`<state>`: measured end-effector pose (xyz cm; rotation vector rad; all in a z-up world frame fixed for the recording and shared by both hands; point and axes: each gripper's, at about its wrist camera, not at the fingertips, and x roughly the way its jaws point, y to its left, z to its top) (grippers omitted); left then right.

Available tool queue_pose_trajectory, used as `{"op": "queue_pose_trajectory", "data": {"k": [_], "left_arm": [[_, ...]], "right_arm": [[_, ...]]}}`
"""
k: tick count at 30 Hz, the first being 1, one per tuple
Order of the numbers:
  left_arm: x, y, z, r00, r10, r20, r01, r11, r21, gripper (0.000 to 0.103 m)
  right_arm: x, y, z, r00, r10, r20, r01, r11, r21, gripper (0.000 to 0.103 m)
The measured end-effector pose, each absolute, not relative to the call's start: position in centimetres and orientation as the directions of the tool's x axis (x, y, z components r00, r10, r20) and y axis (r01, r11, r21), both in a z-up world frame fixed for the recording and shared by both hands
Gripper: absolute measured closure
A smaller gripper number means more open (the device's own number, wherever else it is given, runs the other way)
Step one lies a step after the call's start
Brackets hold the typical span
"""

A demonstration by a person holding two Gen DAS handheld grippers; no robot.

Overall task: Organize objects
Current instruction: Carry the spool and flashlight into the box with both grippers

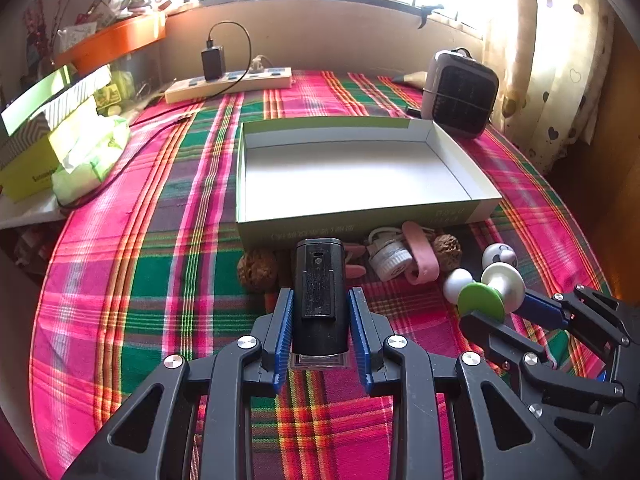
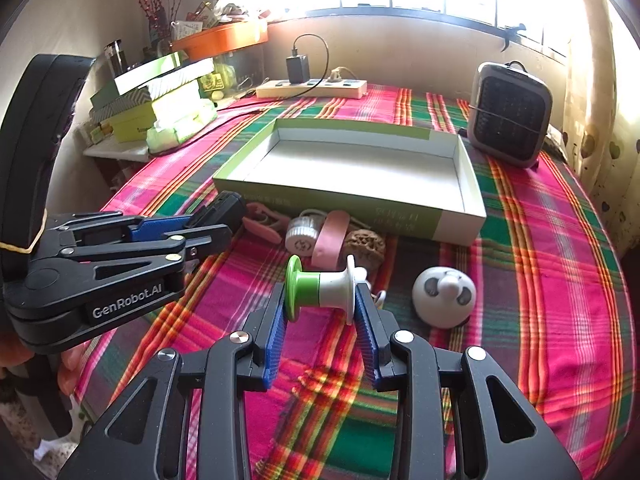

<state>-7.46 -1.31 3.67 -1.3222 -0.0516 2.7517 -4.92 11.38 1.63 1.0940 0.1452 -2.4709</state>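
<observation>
My left gripper (image 1: 321,294) is shut on a black oblong device (image 1: 318,264), held lengthwise between the blue pads, just above the plaid cloth. My right gripper (image 2: 320,292) is shut on a green and white spool (image 2: 332,286), gripped by its two end discs. An empty shallow cardboard box (image 1: 360,218) lies straight ahead of both. Along its near wall lie two walnuts (image 1: 256,270) (image 2: 364,246), a pink band (image 2: 330,240), a white ridged cap (image 2: 302,236) and a pink clip (image 2: 264,222). A white round toy (image 2: 444,296) sits to the right of the spool.
A small grey heater (image 2: 510,120) stands behind the box at the right. A power strip (image 2: 312,88) with a plugged charger lies by the back wall. Stacked boxes and tissue packs (image 2: 152,104) crowd the left side. A curtain (image 1: 560,60) hangs at the right.
</observation>
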Motion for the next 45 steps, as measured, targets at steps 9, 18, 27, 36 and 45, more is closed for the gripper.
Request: {"op": "queue_pose_trajectory", "data": {"k": [9,18,27,36,45], "left_arm": [[-8.9,-1.4,4.9,-0.641,0.111,-0.76,-0.079,-0.994,-0.079,0.078],[-11.3,-1.8,5.3,-0.642,0.119,-0.757,-0.088,-0.993,-0.081,0.078],[-14.0,-2.2,5.5,-0.64,0.12,-0.759,-0.088,-0.993,-0.083,0.078],[-17.0,-3.0,4.8,-0.63,0.109,-0.769,-0.068,-0.994,-0.085,0.078],[-19.8,-3.4,3.8,-0.62,0.102,-0.778,-0.063,-0.995,-0.08,0.078]], "right_arm": [[-6.9,12.1,2.5,-0.617,-0.319,-0.719,0.398,-0.915,0.065,0.069],[-10.0,12.7,3.6,-0.641,-0.288,-0.711,0.368,-0.929,0.043,0.069],[-14.2,12.9,3.8,-0.639,-0.262,-0.724,0.347,-0.937,0.033,0.069],[-17.9,12.5,3.4,-0.632,-0.234,-0.739,0.339,-0.941,0.007,0.069],[-21.6,12.4,1.7,-0.607,-0.192,-0.771,0.313,-0.95,-0.011,0.069]]}}
